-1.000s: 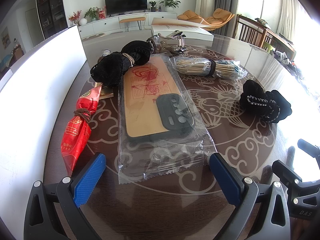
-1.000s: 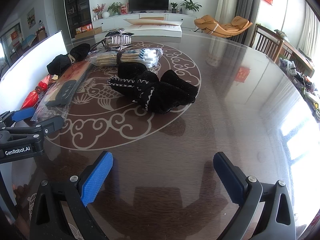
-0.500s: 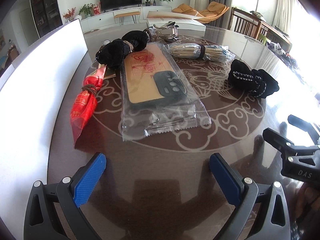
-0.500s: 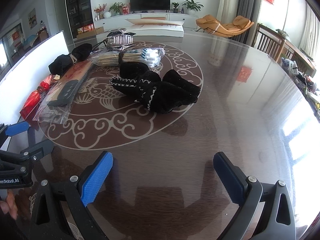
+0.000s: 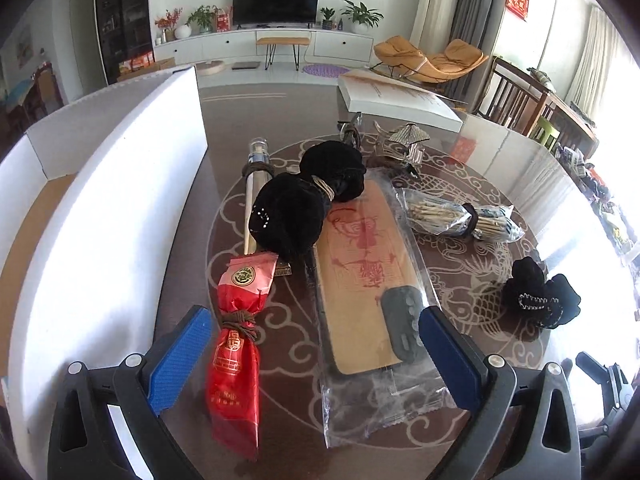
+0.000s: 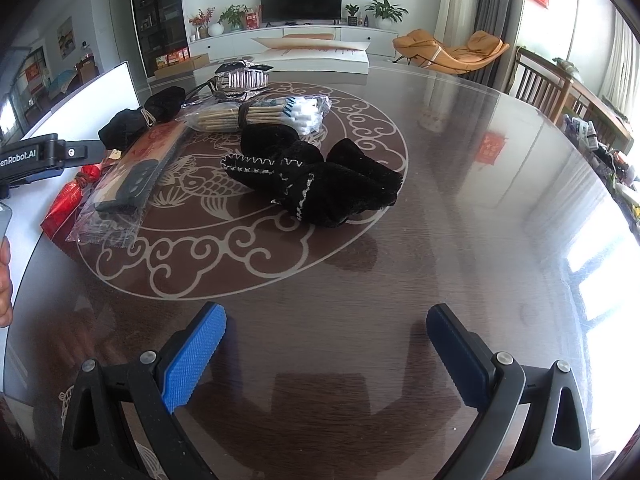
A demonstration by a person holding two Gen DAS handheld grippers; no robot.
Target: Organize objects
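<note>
Red foil packet (image 5: 234, 364) tied with brown cord lies on worktop (image 6: 460, 220), long axis pointing away, between spread fingers of left claw (image 5: 316, 354), nearer its left finger. Right claw (image 6: 326, 354) spread, empty, farther off.

Dark glossy round table (image 6: 460, 208) with pale cloud-and-fish inlay. Lying on it: red tied packet (image 5: 236, 344), clear-wrapped wooden board (image 5: 360, 276), black fuzzy bundle (image 5: 304, 200), bagged sticks (image 5: 456, 216), black stitched cloth (image 6: 316, 180), white box (image 5: 104, 208).
</note>
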